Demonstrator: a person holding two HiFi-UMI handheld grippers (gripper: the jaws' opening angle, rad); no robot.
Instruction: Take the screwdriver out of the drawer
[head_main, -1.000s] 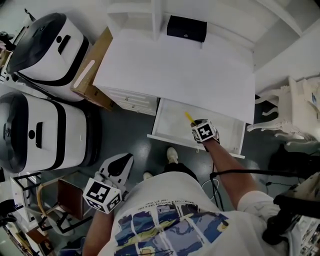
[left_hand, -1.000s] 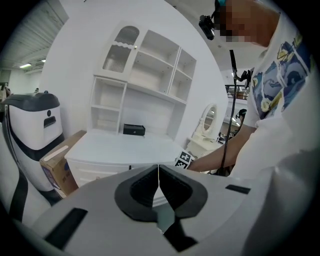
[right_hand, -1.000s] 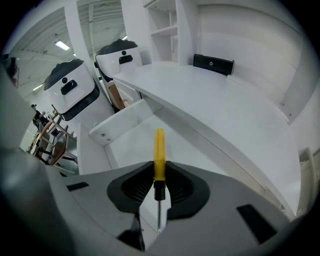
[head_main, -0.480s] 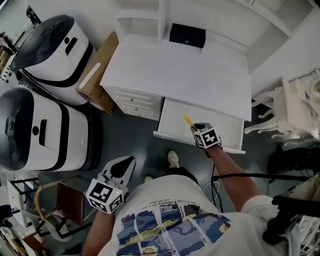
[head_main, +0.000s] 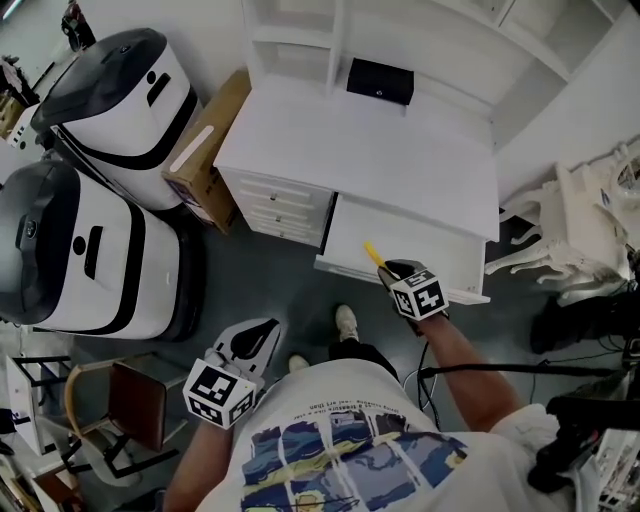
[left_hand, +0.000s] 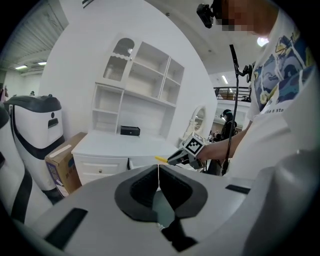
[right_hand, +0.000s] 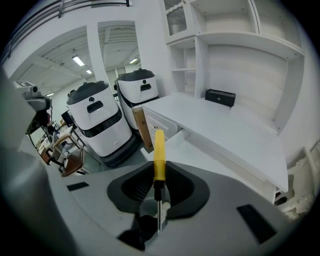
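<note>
Raised from the drawer (head_main: 445, 258), my right gripper's (right_hand: 159, 181) jaws clamp the yellow-handled screwdriver (right_hand: 159, 157) (left gripper (left_hand: 158, 181) jaws together); it looks nearly out.

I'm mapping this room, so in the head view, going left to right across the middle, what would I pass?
White machine → cardboard box → screwdriver → ornate white chair
</note>
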